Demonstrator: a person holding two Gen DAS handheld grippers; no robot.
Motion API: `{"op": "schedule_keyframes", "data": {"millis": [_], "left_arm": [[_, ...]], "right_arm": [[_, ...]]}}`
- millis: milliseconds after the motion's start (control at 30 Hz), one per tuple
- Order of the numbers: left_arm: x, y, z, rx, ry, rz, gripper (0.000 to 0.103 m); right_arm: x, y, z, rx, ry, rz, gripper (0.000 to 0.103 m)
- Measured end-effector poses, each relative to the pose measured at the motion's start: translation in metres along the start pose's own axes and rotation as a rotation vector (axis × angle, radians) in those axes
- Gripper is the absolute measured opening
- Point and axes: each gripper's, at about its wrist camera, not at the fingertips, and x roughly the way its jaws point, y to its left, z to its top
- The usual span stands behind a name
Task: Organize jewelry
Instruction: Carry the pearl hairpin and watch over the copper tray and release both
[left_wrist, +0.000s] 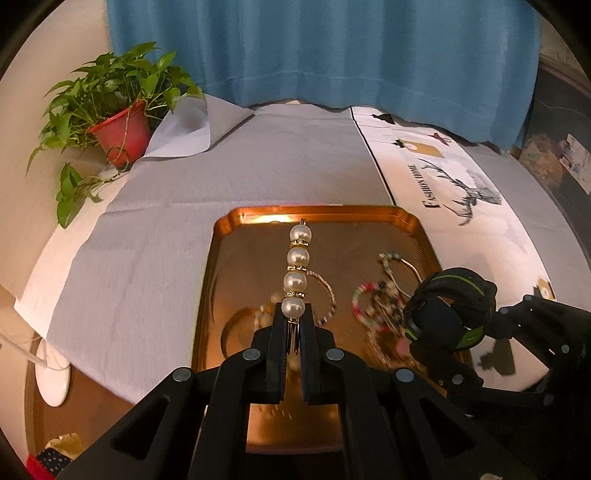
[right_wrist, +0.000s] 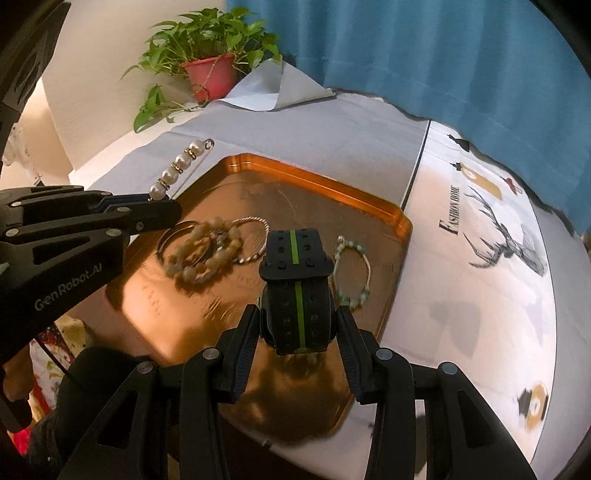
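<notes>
A: Left gripper (left_wrist: 293, 325)?
B: Jaws pressed together, pinching the pearl pin (left_wrist: 296, 273) by its lower end; the pin sticks out above the copper tray (left_wrist: 317, 213).
A: Right gripper (right_wrist: 297, 332)?
B: Pinching the black watch (right_wrist: 295, 291) with the green stripe, also over the tray.
A: In the tray?
B: Beaded bracelets (right_wrist: 205, 254), a twisted bangle (right_wrist: 255, 236), a pale bead bracelet (right_wrist: 352, 269).

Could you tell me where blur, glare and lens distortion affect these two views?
Left wrist view: the bracelets on the gold tray smear with motion blur, while the pearl pin stays sharp. Right wrist view: the beaded bracelets blur, and the tray reflects warm glare. Both views bow the table edges, fisheye-style.
</notes>
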Motion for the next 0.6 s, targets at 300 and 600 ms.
{"op": "schedule_keyframes", "data": {"millis": [300, 600], "left_arm": [[0.033, 0.009, 0.017, -0.02, 0.015, 0.027, 0.011], [0.017, 0.011, -0.003, 0.015, -0.008, 0.199, 0.101]], "right_arm": [[0.033, -0.008, 0.021, -0.012, 0.021, 0.001, 0.043], [0.018, -0.014, 0.004, -0.022, 0.03, -0.054, 0.081]]}}
